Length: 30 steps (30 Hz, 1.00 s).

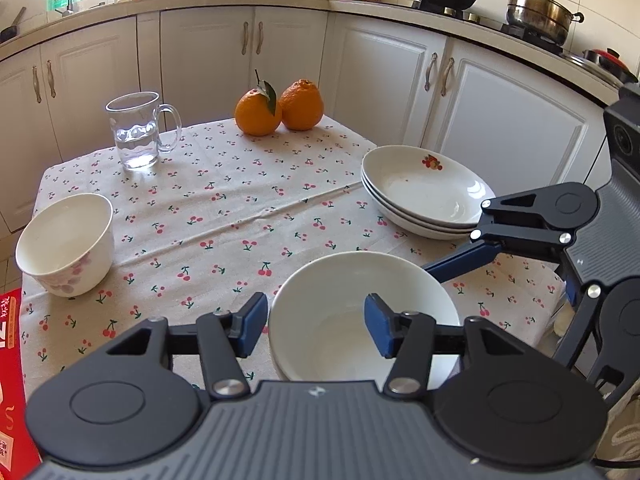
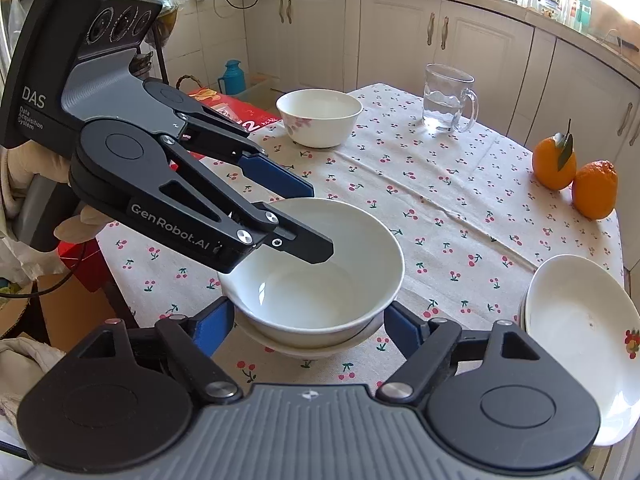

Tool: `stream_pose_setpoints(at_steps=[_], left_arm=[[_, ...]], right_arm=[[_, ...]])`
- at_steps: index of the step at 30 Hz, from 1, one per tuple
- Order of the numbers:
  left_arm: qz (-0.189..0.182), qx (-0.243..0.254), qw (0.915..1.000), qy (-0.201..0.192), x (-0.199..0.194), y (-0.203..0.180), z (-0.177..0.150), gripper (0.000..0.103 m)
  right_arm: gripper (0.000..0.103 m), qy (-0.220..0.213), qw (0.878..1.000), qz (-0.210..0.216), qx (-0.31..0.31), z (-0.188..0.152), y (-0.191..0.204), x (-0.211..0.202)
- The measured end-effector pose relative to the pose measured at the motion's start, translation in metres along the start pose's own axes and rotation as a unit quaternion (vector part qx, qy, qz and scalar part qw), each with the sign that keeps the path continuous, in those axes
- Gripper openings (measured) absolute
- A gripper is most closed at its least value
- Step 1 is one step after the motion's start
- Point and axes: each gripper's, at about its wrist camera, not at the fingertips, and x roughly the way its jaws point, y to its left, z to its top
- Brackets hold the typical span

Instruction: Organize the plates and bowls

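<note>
We see the left gripper [image 2: 310,220] spread astride the plain bowl's [image 2: 320,280] rim, apparently not pinching. The right gripper [image 2: 308,326] stands spread beside both nested bowls, near the tablecloth's [image 2: 440,208] edge. Stacked plates [image 1: 424,192] occupy its corner.

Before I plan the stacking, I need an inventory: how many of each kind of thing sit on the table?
Bowls: 3, two nested near the grippers, one floral bowl apart.
Plates: 3, in one stack.
Oranges: 2.
Glass mug: 1.
Total: 9
</note>
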Motion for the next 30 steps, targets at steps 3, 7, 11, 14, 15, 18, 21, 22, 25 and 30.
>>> stream_pose_setpoints(at_steps=[3, 7, 11, 14, 15, 18, 21, 22, 25, 30], left_arm=[[0.009, 0.003, 0.9999, -0.009, -0.005, -0.001, -0.001, 0.077], [0.018, 0.001, 0.9996, -0.021, -0.015, 0.002, -0.002, 0.083], [0.036, -0.01, 0.9987, -0.035, -0.027, 0.014, -0.008, 0.089], [0.054, -0.02, 0.9975, -0.04, -0.035, 0.026, -0.016, 0.089], [0.061, -0.024, 0.997, -0.04, -0.037, 0.031, -0.019, 0.089], [0.083, -0.039, 0.9952, -0.035, -0.038, 0.05, -0.026, 0.089], [0.103, -0.053, 0.9928, -0.03, -0.037, 0.069, -0.031, 0.089], [0.109, -0.055, 0.9921, -0.029, -0.037, 0.075, -0.032, 0.089], [0.128, -0.055, 0.9899, -0.03, -0.035, 0.09, -0.034, 0.089], [0.145, -0.061, 0.9869, -0.037, -0.026, 0.114, -0.031, 0.089]], right_arm=[[0.095, -0.006, 1.0, -0.005, -0.004, 0.001, 0.002, -0.002], [0.098, -0.016, 1.0, -0.01, -0.009, 0.004, 0.004, -0.008], [0.102, -0.026, 1.0, -0.014, -0.01, 0.009, 0.002, -0.013], [0.102, -0.028, 1.0, -0.013, -0.006, 0.016, -0.002, -0.013], [0.103, -0.029, 0.999, -0.014, -0.005, 0.019, -0.003, -0.012], [0.103, -0.028, 0.999, -0.016, -0.009, 0.031, -0.005, -0.006], [0.103, -0.02, 0.999, -0.021, -0.017, 0.047, -0.006, 0.005], [0.103, -0.017, 0.999, -0.022, -0.019, 0.053, -0.006, 0.008], [0.103, -0.009, 0.999, -0.017, -0.034, 0.073, -0.005, 0.021], [0.103, 0.004, 0.998, -0.014, -0.068, 0.104, -0.001, 0.044]])
